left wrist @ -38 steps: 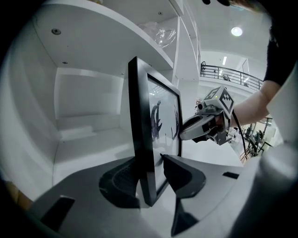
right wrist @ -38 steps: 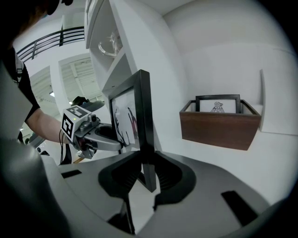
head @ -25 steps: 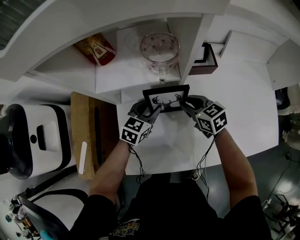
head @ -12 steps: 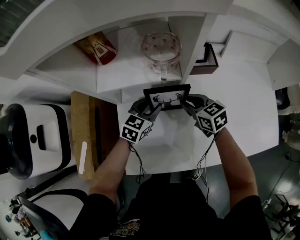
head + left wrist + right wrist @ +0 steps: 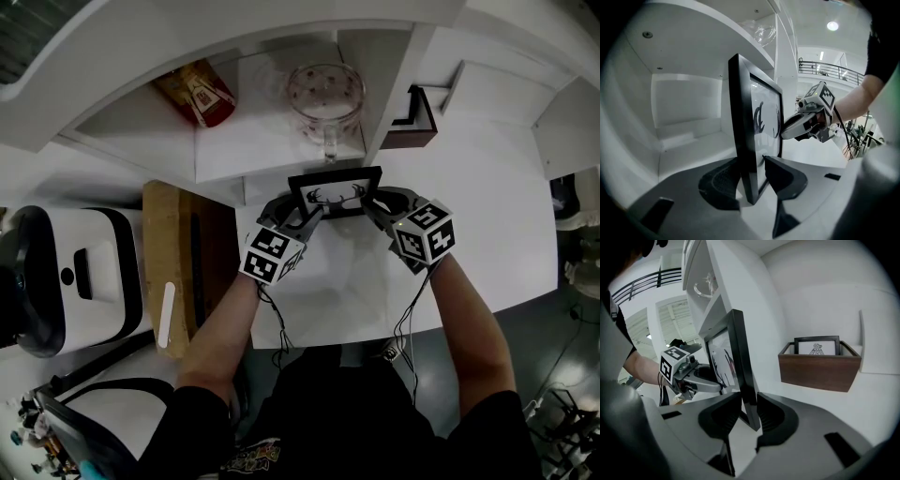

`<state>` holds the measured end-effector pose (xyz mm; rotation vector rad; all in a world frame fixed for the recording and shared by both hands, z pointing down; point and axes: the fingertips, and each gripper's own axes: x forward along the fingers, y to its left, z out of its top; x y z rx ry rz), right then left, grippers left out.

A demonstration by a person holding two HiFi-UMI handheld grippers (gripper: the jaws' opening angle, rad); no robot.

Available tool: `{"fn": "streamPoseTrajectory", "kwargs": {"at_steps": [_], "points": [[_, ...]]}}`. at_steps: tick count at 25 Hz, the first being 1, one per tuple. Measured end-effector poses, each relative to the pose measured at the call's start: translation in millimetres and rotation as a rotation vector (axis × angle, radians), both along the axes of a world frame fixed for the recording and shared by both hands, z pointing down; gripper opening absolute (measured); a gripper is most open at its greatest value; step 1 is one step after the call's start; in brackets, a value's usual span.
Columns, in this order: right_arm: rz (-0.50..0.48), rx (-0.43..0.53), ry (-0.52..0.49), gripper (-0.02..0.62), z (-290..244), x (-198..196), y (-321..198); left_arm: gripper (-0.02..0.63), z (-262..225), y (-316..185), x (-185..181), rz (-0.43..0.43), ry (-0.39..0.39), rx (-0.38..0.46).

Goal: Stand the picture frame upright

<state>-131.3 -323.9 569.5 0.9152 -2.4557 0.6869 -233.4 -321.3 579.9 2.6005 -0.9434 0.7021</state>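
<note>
The frame [image 5: 741, 117] stands upright before the shelf [image 5: 686, 140], the left gripper's [image 5: 751, 161] jaws clamped on its lower edge.

all white in here: white shelf unit [image 5: 234, 141] on a white table [image 5: 487, 216], round ceiling light [image 5: 833, 26] on, balcony railing [image 5: 825, 70] way behind
</note>
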Motion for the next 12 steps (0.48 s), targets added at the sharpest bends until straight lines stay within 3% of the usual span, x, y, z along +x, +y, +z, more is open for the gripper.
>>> {"fn": "streamPoseTrajectory", "kwargs": {"at_steps": [12], "points": [[0.085,-0.012,-0.041,0.114,-5,22,14,0.169,-11,10,-32,-0.115,0.028,0.008]]}}
